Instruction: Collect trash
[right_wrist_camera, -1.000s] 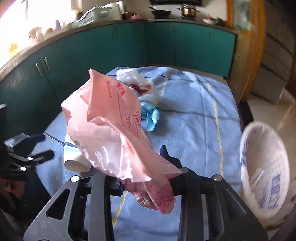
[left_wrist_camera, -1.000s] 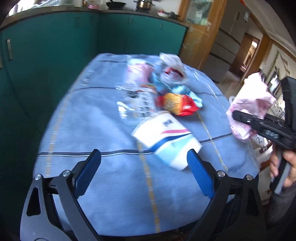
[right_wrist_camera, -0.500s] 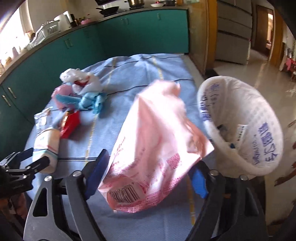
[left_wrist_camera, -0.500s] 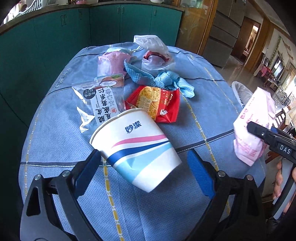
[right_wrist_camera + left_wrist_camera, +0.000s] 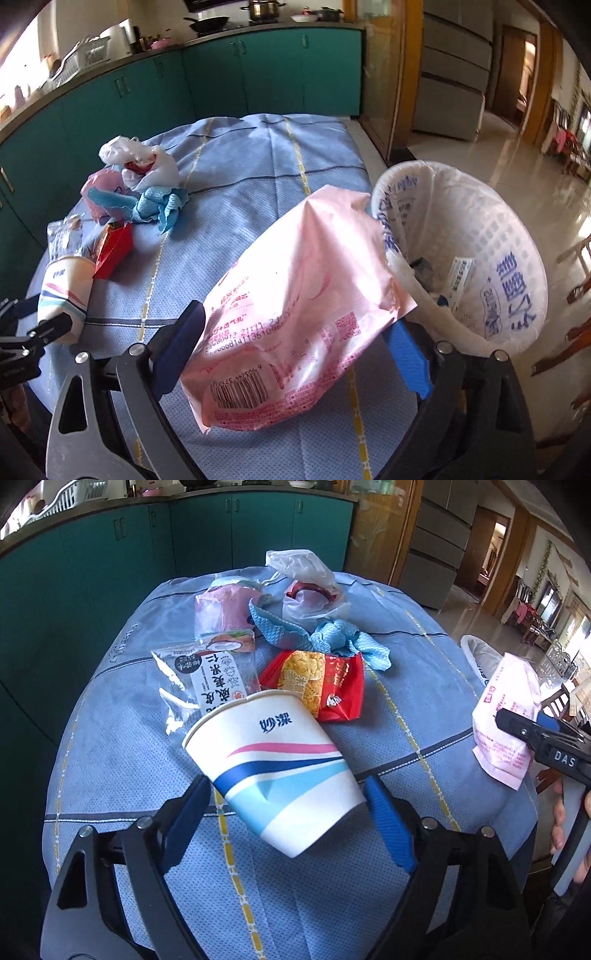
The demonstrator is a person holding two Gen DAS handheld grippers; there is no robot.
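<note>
Our right claw [image 5: 295, 354] is opening around the pink wrapper [image 5: 295, 291], which tips toward the white bin [image 5: 491, 258] at right so it can drop in. Our left claw [image 5: 288, 812] is closing on the paper cup [image 5: 280, 771] lying low-centre on the desk [image 5: 406, 635], the next piece to bin.

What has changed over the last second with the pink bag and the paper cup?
The right gripper carried the pink bag toward the white bin and its jaws are opening, loosening the bag. The left gripper moved in around the paper cup; its jaws are closing. The wrappers and blue cloth stayed put.
</note>
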